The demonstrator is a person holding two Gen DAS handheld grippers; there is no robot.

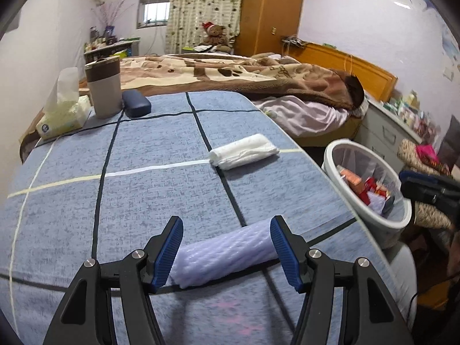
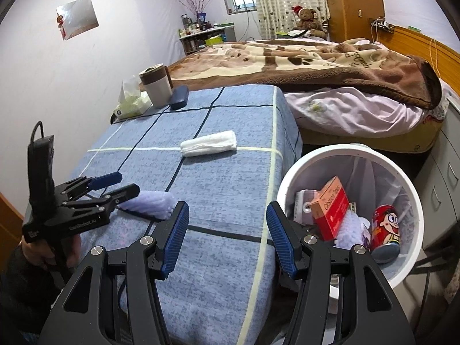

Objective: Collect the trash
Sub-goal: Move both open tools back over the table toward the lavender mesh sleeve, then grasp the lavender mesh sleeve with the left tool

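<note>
- Lavender foam wrap [image 1: 227,253], a ribbed roll, lies on the blue checked tablecloth [image 1: 143,201] between the spread blue fingers of the left tongs [image 1: 227,254]; whether either pad touches it cannot be told.
- From the right wrist view, the left tongs [image 2: 115,185] straddle one end of the roll [image 2: 152,205], one finger behind it, one in front.
- Right tongs [image 2: 227,238] stand apart and grip nothing, over the table's edge, with the roll ahead to their left.
- Folded white tissue wad [image 1: 244,151] rests farther ahead of the left tongs, well apart from the roll.
- White trash bin [image 2: 414,201] stands just right of the right tongs, off the table, holding an orange box [image 2: 330,207], a red cartoon can [image 2: 386,227] and more lavender foam [image 2: 350,230].
- Tissue box [image 1: 64,116], a brown-banded cup [image 1: 105,86] and a dark blue case [image 1: 136,103] sit at the table's far left corner.
</note>
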